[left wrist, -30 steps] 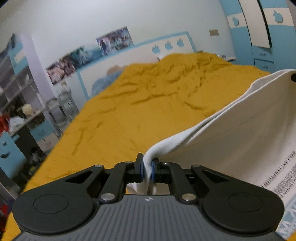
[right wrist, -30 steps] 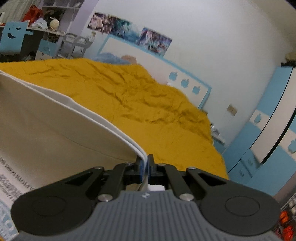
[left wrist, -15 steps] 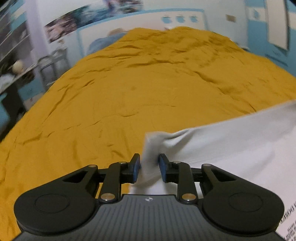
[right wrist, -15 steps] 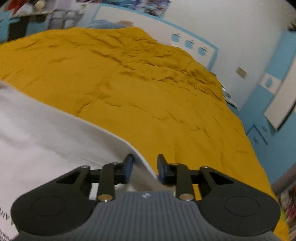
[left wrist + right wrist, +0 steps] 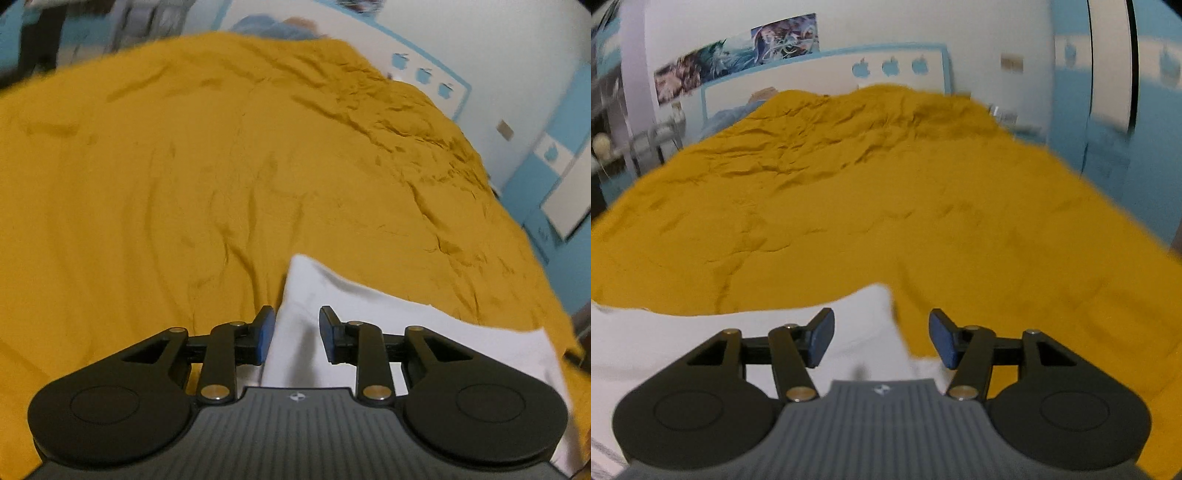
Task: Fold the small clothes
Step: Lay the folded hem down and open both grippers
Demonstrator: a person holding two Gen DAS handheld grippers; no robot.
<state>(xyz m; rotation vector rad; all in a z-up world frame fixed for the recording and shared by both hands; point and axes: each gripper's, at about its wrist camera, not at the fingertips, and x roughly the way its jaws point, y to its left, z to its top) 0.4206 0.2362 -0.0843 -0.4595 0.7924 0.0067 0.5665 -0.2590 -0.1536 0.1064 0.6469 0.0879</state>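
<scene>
A white garment (image 5: pixel 424 332) lies flat on the mustard-yellow bedspread (image 5: pixel 221 166). In the left wrist view its near-left corner sits between the fingers of my left gripper (image 5: pixel 297 332), which is open and holds nothing. In the right wrist view the garment (image 5: pixel 701 339) spreads to the left and its right corner lies between the fingers of my right gripper (image 5: pixel 881 338), which is wide open and empty. Both grippers hover just above the cloth.
The yellow bedspread (image 5: pixel 886 203) fills most of both views. A white headboard with blue apple shapes (image 5: pixel 894 66) stands at the far end. A blue and white wardrobe (image 5: pixel 1108 92) is at the right. Shelves and clutter (image 5: pixel 609 129) stand at the left.
Both grippers lowered the white garment onto the bed and opened, letting go of its corners. The cloth went from stretched in the air to lying flat.
</scene>
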